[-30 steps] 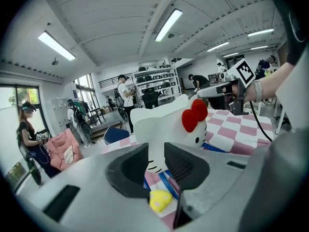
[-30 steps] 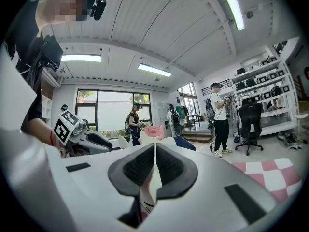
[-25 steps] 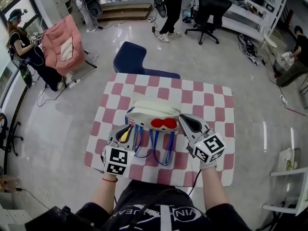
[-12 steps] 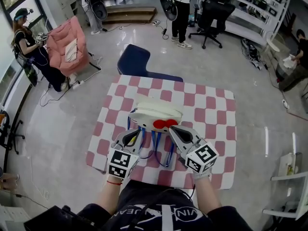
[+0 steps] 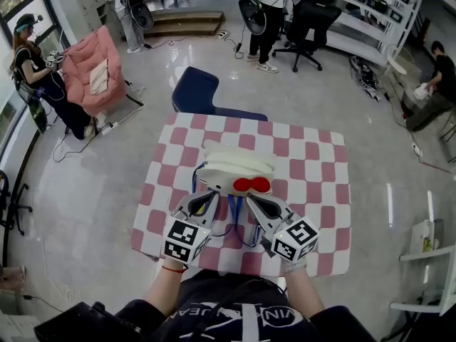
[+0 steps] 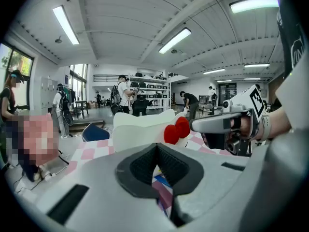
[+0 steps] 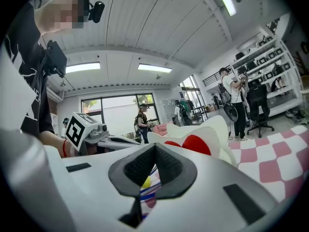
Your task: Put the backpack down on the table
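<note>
White soft cat-face backpack with a red bow is resting on the pink-and-white checked counter, just ahead of both tips. Left tongs and right tongs are both closed, down among its blue straps. Can't tell if a strap is pinched. My call: let the straps go slack before opening, then back straight out so nothing snags.
</note>
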A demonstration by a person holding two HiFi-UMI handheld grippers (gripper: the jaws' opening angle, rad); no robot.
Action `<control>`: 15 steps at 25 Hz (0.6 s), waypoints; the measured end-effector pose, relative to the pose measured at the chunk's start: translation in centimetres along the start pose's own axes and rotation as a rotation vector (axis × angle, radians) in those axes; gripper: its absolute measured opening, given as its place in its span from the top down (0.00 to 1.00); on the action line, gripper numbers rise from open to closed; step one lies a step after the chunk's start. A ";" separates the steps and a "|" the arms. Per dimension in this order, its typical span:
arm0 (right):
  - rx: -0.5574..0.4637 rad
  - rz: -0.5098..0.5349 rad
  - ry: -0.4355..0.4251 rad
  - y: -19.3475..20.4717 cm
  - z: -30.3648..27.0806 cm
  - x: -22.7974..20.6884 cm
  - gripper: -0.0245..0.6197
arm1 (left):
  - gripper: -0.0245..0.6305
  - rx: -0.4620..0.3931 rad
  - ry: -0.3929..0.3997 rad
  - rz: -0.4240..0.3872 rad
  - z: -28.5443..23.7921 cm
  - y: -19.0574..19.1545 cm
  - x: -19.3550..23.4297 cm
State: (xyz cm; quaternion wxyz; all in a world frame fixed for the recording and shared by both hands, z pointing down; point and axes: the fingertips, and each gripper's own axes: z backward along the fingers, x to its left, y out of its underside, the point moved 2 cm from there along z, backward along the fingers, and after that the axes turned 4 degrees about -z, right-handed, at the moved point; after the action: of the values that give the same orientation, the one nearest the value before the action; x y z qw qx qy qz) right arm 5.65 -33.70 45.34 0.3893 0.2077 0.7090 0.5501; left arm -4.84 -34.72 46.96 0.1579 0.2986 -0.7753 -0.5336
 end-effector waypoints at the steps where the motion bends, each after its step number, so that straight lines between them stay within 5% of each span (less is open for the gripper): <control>1: 0.000 -0.011 0.006 0.2 -0.2 0.2 0.96 | 0.96 0.004 0.009 0.004 0.2 0.3 0.2; 15: 0.012 -0.026 0.095 1.9 -1.7 4.1 0.96 | 0.96 -0.026 0.096 0.067 2.7 1.4 1.1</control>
State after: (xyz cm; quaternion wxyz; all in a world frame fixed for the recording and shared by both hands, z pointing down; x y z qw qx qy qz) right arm 1.59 -31.19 45.98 0.3611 0.1745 0.7327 0.5499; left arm -7.61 -33.04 47.17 0.2168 0.2957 -0.7694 -0.5231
